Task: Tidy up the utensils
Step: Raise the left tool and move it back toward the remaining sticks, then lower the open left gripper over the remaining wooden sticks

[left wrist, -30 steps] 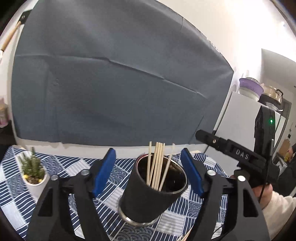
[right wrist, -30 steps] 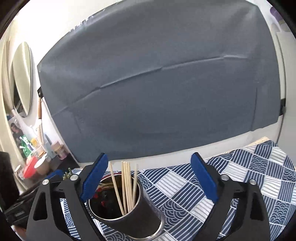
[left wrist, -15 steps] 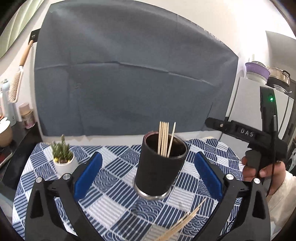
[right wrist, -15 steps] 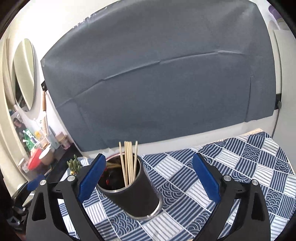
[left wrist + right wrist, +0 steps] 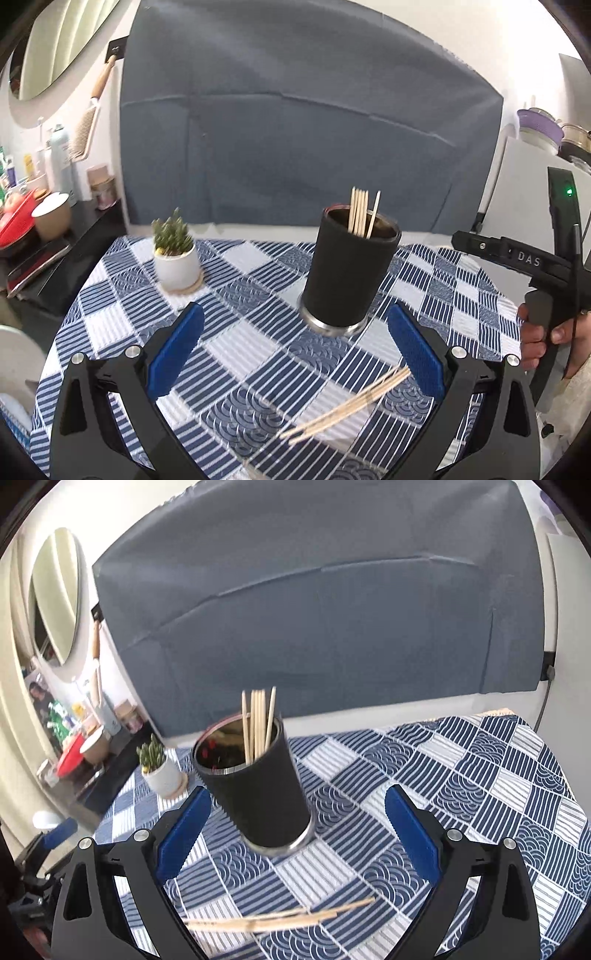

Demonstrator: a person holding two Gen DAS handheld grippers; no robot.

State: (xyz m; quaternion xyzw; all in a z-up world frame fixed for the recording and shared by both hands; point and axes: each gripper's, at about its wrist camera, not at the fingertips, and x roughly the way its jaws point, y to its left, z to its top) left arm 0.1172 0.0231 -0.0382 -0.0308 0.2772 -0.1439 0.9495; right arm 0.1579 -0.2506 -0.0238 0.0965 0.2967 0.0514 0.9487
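A black cylindrical holder with a steel rim stands on the blue-and-white checked tablecloth and has several wooden chopsticks upright in it. It also shows in the right wrist view. More wooden chopsticks lie loose on the cloth in front of it, also seen in the right wrist view. My left gripper is open and empty, short of the holder. My right gripper is open and empty, with the holder's base between its fingers; its body shows at the right of the left wrist view.
A small cactus in a white pot stands at the table's left back. A dark side counter with bowls and bottles is beyond the left edge. A grey cloth hangs on the back wall.
Both grippers have pulled back and up from the holder, which now looks farther off. The left jaws have opened wider. The loose chopsticks on the cloth have come into view.
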